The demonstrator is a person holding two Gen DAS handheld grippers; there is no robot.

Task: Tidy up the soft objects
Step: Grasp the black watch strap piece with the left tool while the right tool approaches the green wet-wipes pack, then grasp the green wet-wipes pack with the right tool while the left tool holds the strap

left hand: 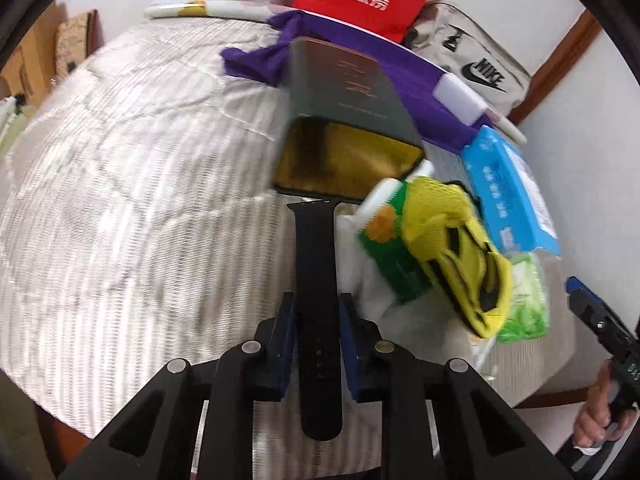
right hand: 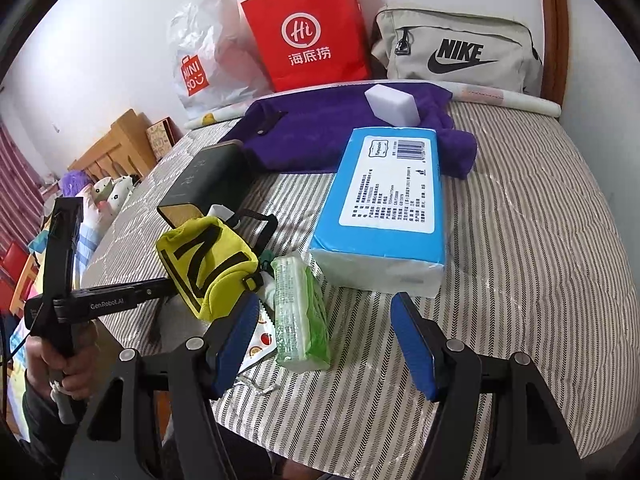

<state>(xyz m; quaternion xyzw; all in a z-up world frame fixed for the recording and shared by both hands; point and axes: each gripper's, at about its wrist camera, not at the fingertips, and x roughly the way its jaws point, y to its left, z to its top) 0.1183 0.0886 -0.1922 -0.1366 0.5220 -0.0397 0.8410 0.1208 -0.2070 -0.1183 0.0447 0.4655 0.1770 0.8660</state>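
My left gripper (left hand: 316,312) is shut on a black watch strap (left hand: 316,280), which points forward toward a dark green box (left hand: 344,120) with an open gold-lined end. A yellow and black pouch (left hand: 460,248) lies just right of the strap on a pile with a green packet (left hand: 524,296) and a blue tissue pack (left hand: 508,192). My right gripper (right hand: 324,340) is open and empty above the striped bed (right hand: 520,280), near the green wipes packet (right hand: 300,312), the yellow pouch (right hand: 208,264) and the blue tissue pack (right hand: 388,204). The left gripper's body (right hand: 100,300) shows at the left.
A purple towel (right hand: 320,128) with a white sponge block (right hand: 392,104) lies behind. A red paper bag (right hand: 308,36), a white Miniso bag (right hand: 200,64) and a grey Nike bag (right hand: 456,52) stand against the wall. Plush toys (right hand: 104,192) and a wooden headboard are far left.
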